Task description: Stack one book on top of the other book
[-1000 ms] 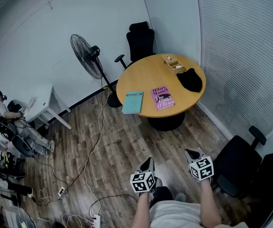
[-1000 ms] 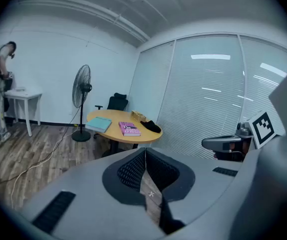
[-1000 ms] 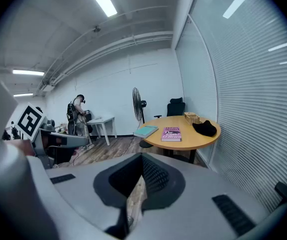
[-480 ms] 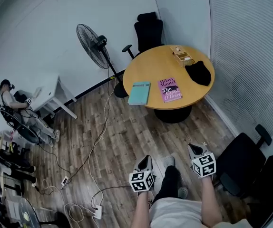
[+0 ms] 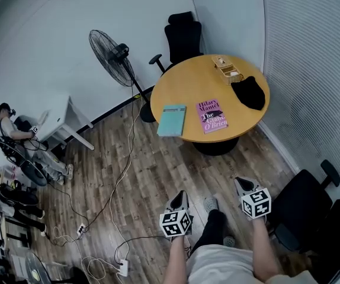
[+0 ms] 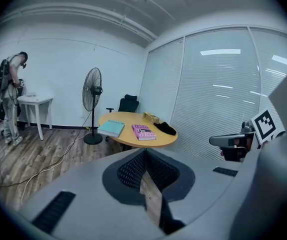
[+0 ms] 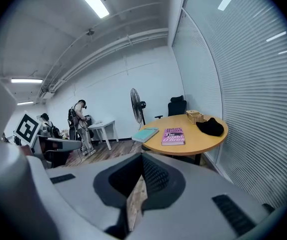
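Books first: the teal book [image 5: 172, 120] and the pink book [image 5: 212, 116] lie flat and side by side on the near part of the round table [image 5: 185, 84], in the upper middle of the head view, with a strip of bare tabletop between them. Both of my tools sit at the bottom of that frame, well apart from the table, with open wooden floor in between. My left gripper [image 5: 181, 197] has its jaws pressed together on nothing, and my right gripper [image 5: 241, 184] is the same, closed and empty. The teal book lies almost straight up the frame from my left gripper. The pink book sits up and to the left of my right gripper, closer to that side than the teal one. Each book's long axis runs roughly away from me, so a short edge faces me at the table's near rim. I judge neither book is within reach yet, and the task has not begun.
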A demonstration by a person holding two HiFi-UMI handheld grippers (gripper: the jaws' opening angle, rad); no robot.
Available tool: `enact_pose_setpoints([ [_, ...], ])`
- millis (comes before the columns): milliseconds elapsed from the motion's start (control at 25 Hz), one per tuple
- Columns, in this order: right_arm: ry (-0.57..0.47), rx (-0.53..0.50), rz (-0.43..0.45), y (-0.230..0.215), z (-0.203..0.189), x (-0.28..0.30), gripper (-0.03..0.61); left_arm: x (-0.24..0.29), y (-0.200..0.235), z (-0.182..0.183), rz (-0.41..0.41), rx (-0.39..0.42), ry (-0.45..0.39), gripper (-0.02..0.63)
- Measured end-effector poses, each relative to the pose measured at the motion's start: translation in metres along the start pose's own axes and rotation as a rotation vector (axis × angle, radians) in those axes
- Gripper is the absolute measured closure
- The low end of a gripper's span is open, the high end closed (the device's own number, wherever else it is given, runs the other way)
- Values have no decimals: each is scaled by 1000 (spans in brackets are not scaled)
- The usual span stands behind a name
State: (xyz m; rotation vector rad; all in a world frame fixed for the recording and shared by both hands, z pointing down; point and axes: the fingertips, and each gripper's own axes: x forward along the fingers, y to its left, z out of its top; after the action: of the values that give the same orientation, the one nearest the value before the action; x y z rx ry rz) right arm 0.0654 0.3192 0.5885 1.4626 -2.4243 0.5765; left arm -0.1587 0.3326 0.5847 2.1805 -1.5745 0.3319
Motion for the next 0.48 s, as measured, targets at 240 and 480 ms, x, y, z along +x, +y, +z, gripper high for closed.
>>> enact_pose_setpoints([
  [240,10,30,-6,-30,21,36,558,49,5,21,-13,-6,19,584],
  [480,25,54,-21,-59,43,81,558,103,15,48,-27,-22,32,584],
])
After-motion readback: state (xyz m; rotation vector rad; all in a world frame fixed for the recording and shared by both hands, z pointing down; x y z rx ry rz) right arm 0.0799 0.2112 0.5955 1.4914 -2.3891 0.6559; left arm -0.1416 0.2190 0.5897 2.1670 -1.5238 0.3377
